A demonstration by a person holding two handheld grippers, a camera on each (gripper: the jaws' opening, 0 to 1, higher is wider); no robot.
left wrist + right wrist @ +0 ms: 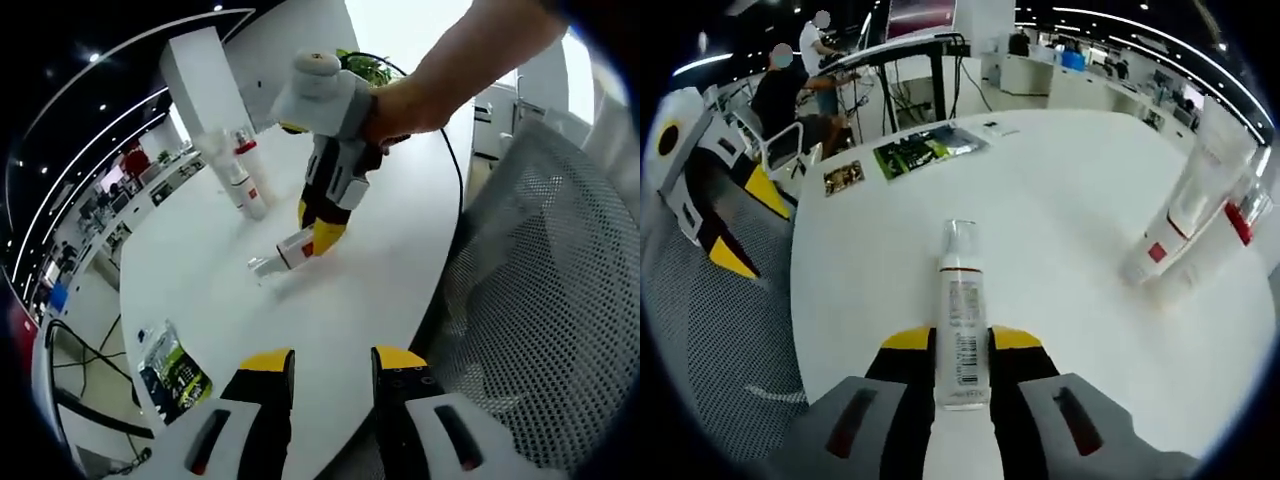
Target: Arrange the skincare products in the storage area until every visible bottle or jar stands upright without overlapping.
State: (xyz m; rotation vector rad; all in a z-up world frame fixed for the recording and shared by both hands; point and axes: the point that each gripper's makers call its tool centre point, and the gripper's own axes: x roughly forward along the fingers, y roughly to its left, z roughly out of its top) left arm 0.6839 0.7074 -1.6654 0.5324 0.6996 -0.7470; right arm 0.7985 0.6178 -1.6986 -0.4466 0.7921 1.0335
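A white tube (962,320) with a clear cap and a barcode lies flat between the jaws of my right gripper (960,345), which is shut on it. In the left gripper view the same tube (288,250) rests low over the white table (330,300), with my right gripper (320,232) and a hand above it. Two tall white containers with red marks stand upright close together (245,180), also on the right of the right gripper view (1185,215). My left gripper (333,365) is open with nothing in it near the table's edge, and shows again at the far left (748,228).
A green packet (925,150) and a small card (843,177) lie at the table's far edge; the packet (175,365) shows beside my left jaws. A grey mesh chair (540,300) stands against the table. People sit at desks beyond (790,90).
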